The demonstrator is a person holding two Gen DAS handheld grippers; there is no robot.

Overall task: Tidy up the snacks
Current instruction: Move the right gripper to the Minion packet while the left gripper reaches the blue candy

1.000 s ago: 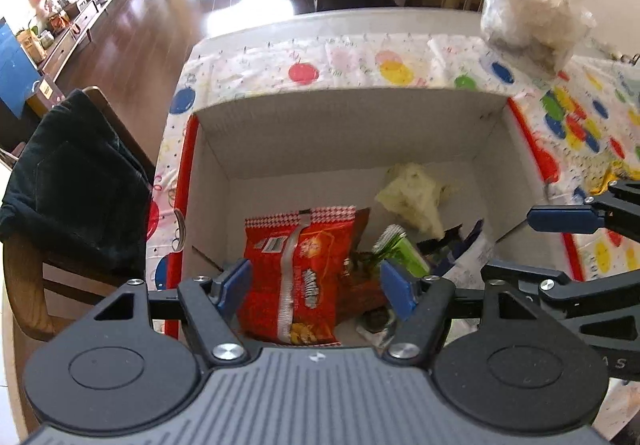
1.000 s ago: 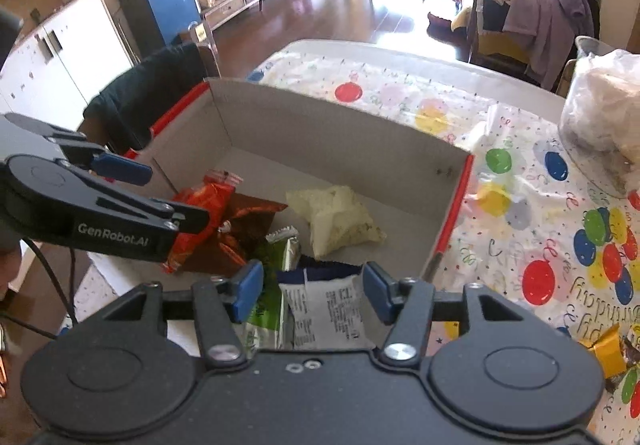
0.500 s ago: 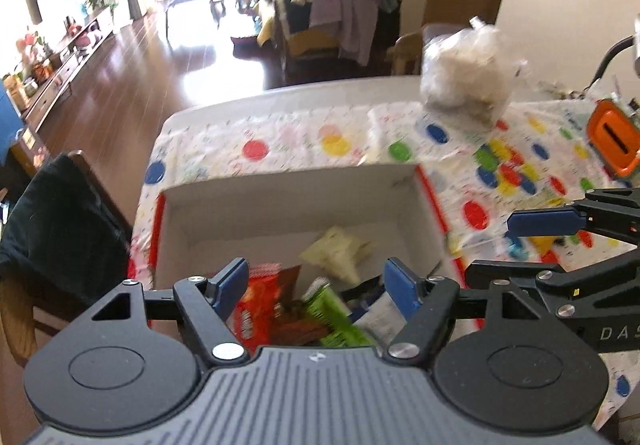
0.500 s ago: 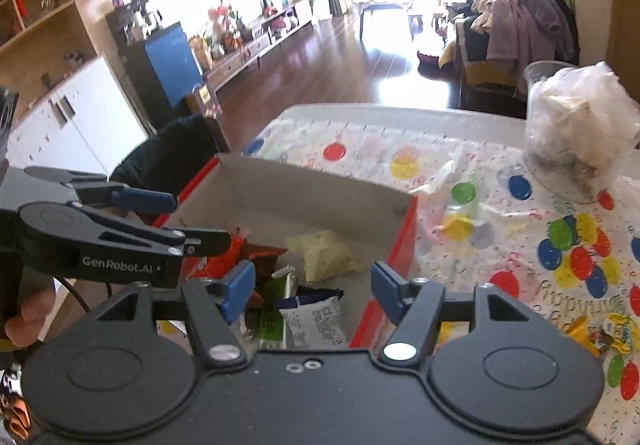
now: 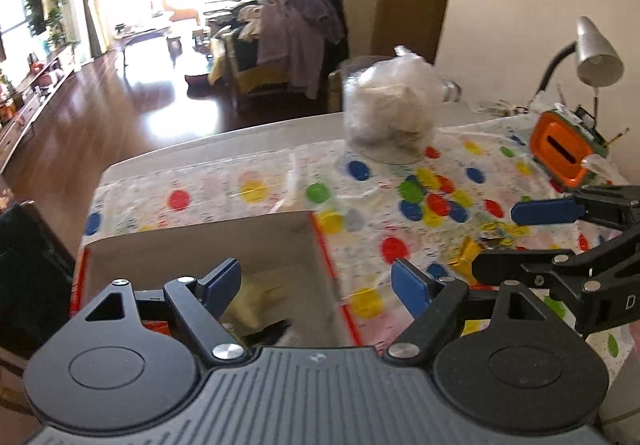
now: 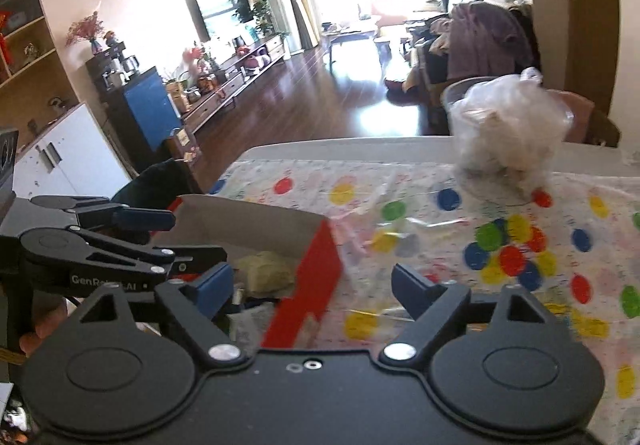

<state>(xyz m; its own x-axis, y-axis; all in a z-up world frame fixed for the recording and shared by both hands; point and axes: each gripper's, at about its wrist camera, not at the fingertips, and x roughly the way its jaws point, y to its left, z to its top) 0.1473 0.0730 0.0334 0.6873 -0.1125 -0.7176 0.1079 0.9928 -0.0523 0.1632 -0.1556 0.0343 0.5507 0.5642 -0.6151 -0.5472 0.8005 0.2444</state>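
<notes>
A: We start with the desk (image 5: 224,149), spread with its balloon-print cloth (image 5: 440,181). The cardboard box (image 5: 200,245) sits at its near left corner, and the snacks already in it lie low inside: a pale yellowish packet (image 6: 266,271) shows over the rim, and a sliver of red wrapper (image 5: 154,325) behind our left gripper (image 5: 316,281).

B: Both sets of jaws stand apart and hold nothing. The right gripper (image 6: 312,281) hovers over the box's red-edged right wall (image 6: 316,265).

A: So we judge we are between picks: some snacks are boxed, and the next ones are loose on the cloth. The small yellow wrappers (image 5: 484,241) lie to the right of the box, just under the right gripper as the left camera sees it.

B: The next move calls for the right gripper to swing right and down over those wrappers, line its jaws across one, and close gently, since thin foil slides and crumples.

A: What can we not make out?

B: Most of the box floor is hidden behind both gripper bodies, so we cannot count what is in it. The frames are motion-blurred, the wrappers are too small to read, and the clear bag (image 5: 390,105) of whitish stuff at the far edge is unidentifiable.
</notes>
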